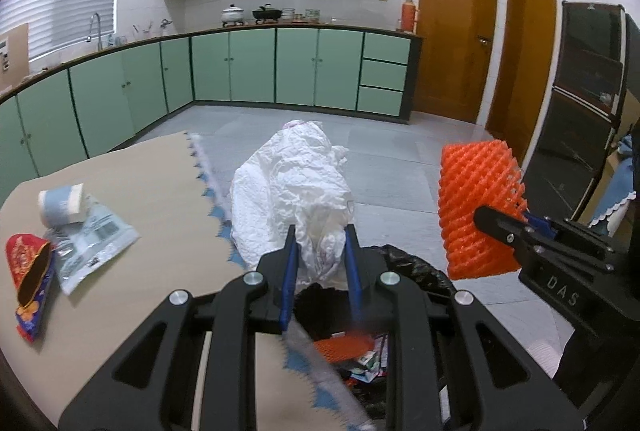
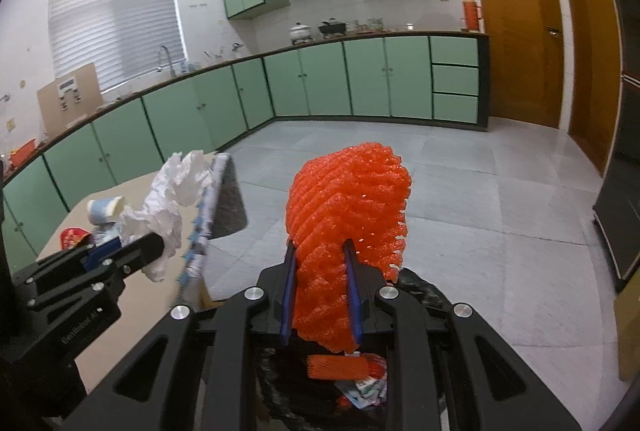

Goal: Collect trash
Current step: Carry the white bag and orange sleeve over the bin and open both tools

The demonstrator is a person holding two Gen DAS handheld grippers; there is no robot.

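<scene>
My left gripper is shut on a crumpled white paper and holds it above the black-lined trash bin. My right gripper is shut on an orange foam fruit net, also over the bin. The net also shows in the left wrist view, and the paper in the right wrist view. The bin holds another orange net and wrappers. On the table lie a red snack bag, a silver wrapper and a tipped paper cup.
The table's cloth edge with blue trim runs beside the bin. Green kitchen cabinets line the back and left. Wooden doors stand at the right, with a black cabinet. Grey tiled floor lies ahead.
</scene>
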